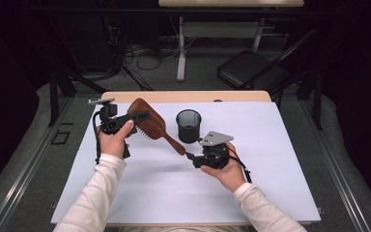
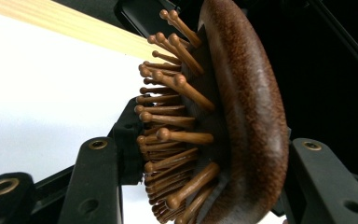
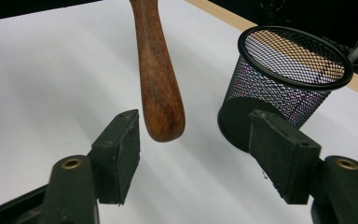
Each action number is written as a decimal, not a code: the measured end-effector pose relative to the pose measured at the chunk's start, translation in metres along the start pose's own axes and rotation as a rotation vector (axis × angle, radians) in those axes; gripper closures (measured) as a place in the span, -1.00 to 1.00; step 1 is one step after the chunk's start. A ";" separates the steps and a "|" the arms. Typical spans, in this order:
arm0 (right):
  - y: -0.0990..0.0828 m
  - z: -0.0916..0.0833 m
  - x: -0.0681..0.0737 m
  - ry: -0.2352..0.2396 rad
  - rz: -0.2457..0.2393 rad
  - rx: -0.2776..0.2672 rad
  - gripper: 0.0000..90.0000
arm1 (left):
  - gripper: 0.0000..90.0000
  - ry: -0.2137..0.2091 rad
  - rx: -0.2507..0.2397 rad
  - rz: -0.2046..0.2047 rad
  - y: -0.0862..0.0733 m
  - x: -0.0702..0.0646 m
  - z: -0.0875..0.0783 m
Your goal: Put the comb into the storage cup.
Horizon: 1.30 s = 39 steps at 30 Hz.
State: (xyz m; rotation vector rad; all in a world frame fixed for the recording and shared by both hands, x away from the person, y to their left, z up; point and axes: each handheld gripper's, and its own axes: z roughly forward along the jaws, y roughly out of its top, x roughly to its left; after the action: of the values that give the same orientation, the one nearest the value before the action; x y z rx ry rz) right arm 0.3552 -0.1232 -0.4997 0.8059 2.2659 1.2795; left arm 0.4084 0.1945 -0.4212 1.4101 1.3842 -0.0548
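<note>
Clamping the wooden hairbrush, left claw; right claw spread; black mesh cup empty.

Hairbrush, clamped between the black jaws of the left gripper: dark reddish-brown wood with a fine mottled grain; its pins are a lighter orange-brown, set in a dark pad. The handle, lying just ahead of the black right gripper, is the same reddish-brown with darker streaks. Pen cup, beside the right gripper's far jaw: black wire mesh in a fine diamond pattern. Table sheet under both grippers: plain white; table edge beyond them: pale wood. Sleeves: white.
</note>
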 end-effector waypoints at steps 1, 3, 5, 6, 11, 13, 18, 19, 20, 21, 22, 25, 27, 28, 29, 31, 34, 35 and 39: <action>0.000 0.000 0.000 -0.001 -0.001 0.000 -0.27 | 0.09 0.000 -0.002 0.005 0.002 -0.001 -0.001; 0.000 0.000 0.000 -0.002 -0.001 0.001 -0.28 | 0.09 -0.003 -0.008 0.002 0.004 -0.002 -0.001; 0.001 -0.001 0.001 -0.001 -0.001 -0.001 -0.29 | 0.09 -0.007 -0.018 0.000 0.009 -0.005 -0.003; 0.001 -0.001 0.001 -0.001 -0.003 -0.003 -0.29 | 0.09 -0.007 -0.020 0.002 0.011 -0.006 -0.004; 0.001 -0.001 0.001 -0.005 -0.002 0.003 -0.33 | 0.09 0.005 -0.032 0.007 0.019 -0.009 -0.009; 0.001 -0.001 0.001 -0.005 0.009 0.003 -0.35 | 0.09 0.000 -0.038 0.003 0.021 -0.008 -0.010; 0.000 -0.002 -0.001 -0.008 0.021 0.007 -0.38 | 0.09 -0.006 -0.041 -0.002 0.026 -0.009 -0.011; 0.000 -0.002 -0.001 -0.006 0.023 0.015 -0.40 | 0.09 -0.006 -0.041 -0.002 0.026 -0.009 -0.011; 0.000 -0.002 -0.001 -0.006 0.023 0.015 -0.40 | 0.09 -0.007 -0.040 -0.002 0.028 -0.008 -0.011; 0.000 -0.002 0.000 -0.007 0.024 0.020 -0.42 | 0.09 -0.007 -0.038 -0.006 0.029 -0.008 -0.011; 0.000 -0.002 0.000 -0.011 0.024 0.033 -0.43 | 0.09 -0.011 -0.043 -0.014 0.032 -0.007 -0.010; 0.000 -0.002 0.000 -0.016 0.019 0.037 -0.43 | 0.09 -0.014 -0.040 -0.018 0.034 -0.008 -0.011; 0.000 -0.003 0.000 -0.016 0.019 0.038 -0.43 | 0.09 -0.010 -0.043 -0.014 0.036 -0.009 -0.010; 0.000 -0.003 0.000 -0.012 0.020 0.039 -0.43 | 0.09 -0.010 -0.043 -0.014 0.037 -0.010 -0.010; 0.000 -0.004 0.000 -0.010 0.019 0.038 -0.43 | 0.09 -0.010 -0.043 -0.014 0.037 -0.010 -0.010; 0.000 -0.004 -0.001 -0.005 0.020 0.036 -0.43 | 0.09 -0.009 -0.043 -0.009 0.039 -0.011 -0.010; 0.000 -0.006 -0.003 0.003 0.033 0.033 -0.42 | 0.09 -0.007 -0.048 -0.017 0.042 -0.012 -0.009; 0.000 -0.006 -0.003 0.003 0.033 0.033 -0.42 | 0.09 -0.007 -0.048 -0.017 0.042 -0.012 -0.009; 0.000 -0.009 -0.006 0.013 0.053 0.033 -0.43 | 0.09 -0.005 -0.047 -0.019 0.045 -0.013 -0.008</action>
State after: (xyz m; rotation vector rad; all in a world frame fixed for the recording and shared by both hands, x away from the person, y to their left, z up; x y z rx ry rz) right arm 0.3540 -0.1325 -0.4944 0.8774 2.2959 1.2775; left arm 0.4316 0.2037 -0.3812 1.3566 1.3865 -0.0380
